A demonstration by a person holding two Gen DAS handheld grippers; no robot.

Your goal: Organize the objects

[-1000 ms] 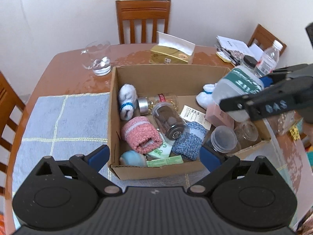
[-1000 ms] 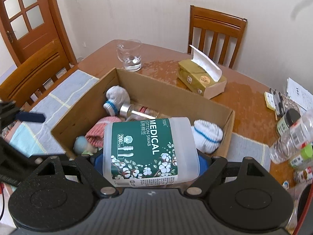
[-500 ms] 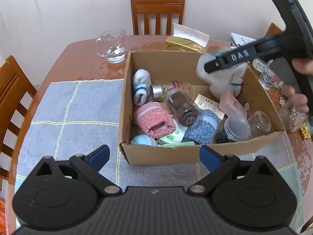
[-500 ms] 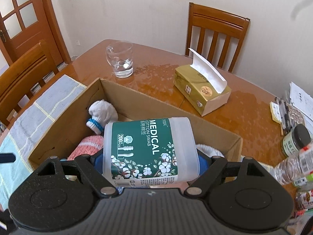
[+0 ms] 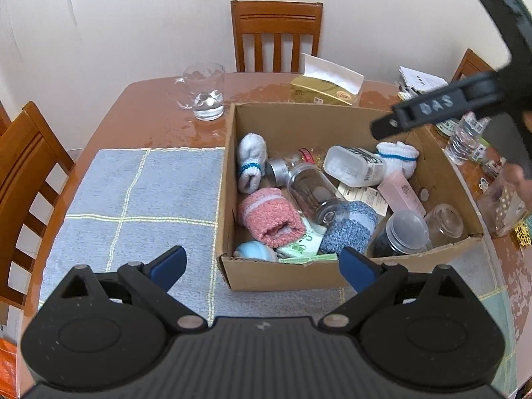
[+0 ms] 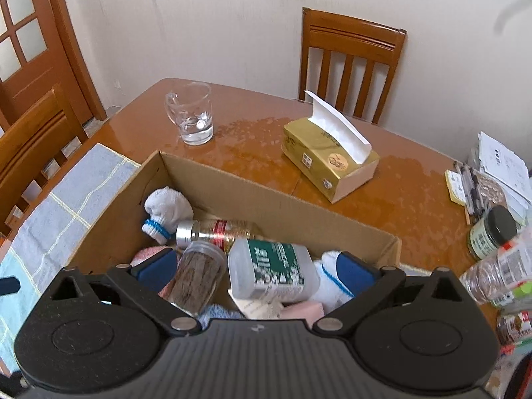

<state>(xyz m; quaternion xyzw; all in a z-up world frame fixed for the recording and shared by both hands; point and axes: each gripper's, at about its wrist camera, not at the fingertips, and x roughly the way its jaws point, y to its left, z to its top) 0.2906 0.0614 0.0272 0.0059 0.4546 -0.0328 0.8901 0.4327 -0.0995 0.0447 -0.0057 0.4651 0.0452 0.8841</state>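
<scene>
The right gripper hangs over the far right part of the cardboard box and tips down toward it. Its jaws have just been opening and now stand wide apart, with nothing pinched between them. The cotton swab tub sits below, loose in the box, lying on its side. It leans against a rolled white sock and rests by a clear jar that also lies on its side. In the left wrist view the right gripper shows as a dark bar up high on the right, above the box, with a bit of the person's hand behind it.

The left gripper is held at the near edge of the box, tipped down too. Its jaws are spread wide and hold nothing. The blue pads sit one on each side of the box's near wall, not touching it.

The box stands on a grey-blue cloth on a brown table. Inside are also a pink rolled sock, a blue-grey rolled sock, another white sock, a pink little box and a round tub with a lid. A glass mug and a gold tissue box stand on the table behind the box. Bottles and jars stand well off to the right
</scene>
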